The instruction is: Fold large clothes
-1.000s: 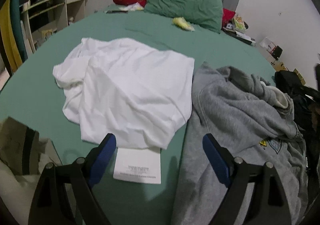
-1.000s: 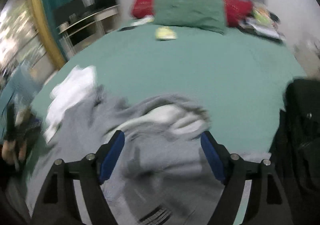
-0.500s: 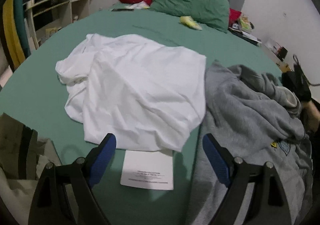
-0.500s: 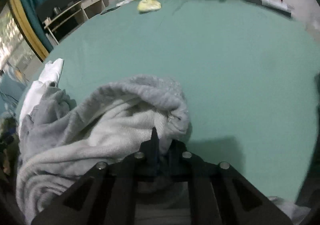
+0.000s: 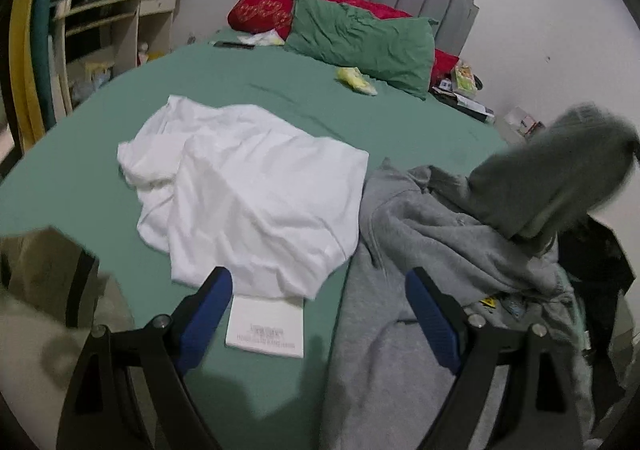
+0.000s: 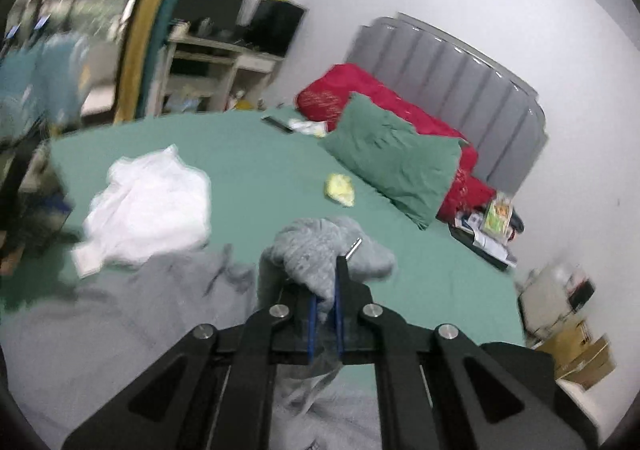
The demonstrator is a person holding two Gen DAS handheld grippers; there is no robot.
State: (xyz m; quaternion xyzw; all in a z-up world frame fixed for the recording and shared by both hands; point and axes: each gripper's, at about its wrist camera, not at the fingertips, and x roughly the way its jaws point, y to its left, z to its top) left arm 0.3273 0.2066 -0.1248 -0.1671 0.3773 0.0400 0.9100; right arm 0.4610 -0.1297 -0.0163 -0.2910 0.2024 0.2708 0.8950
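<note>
A grey hoodie (image 5: 436,250) lies crumpled on the right of the green bed (image 5: 280,105). My right gripper (image 6: 325,290) is shut on a fold of the hoodie (image 6: 320,246) and holds it raised above the bed; the lifted part shows blurred in the left wrist view (image 5: 552,173). A crumpled white shirt (image 5: 248,185) lies in the middle of the bed and also shows in the right wrist view (image 6: 148,205). My left gripper (image 5: 320,314) is open and empty, near the front edge, above a white card (image 5: 266,328).
A green pillow (image 5: 364,41) and a red pillow (image 5: 264,9) lie against the grey headboard. A yellow item (image 5: 356,79) lies near the pillows. A beige garment (image 5: 44,302) lies at front left. A desk with shelves (image 5: 104,33) stands left. Dark clothing (image 5: 596,262) lies at right.
My right gripper, shut on the hoodie, has lifted the fold up off the bed. My left gripper stayed open and pulled back slightly.
</note>
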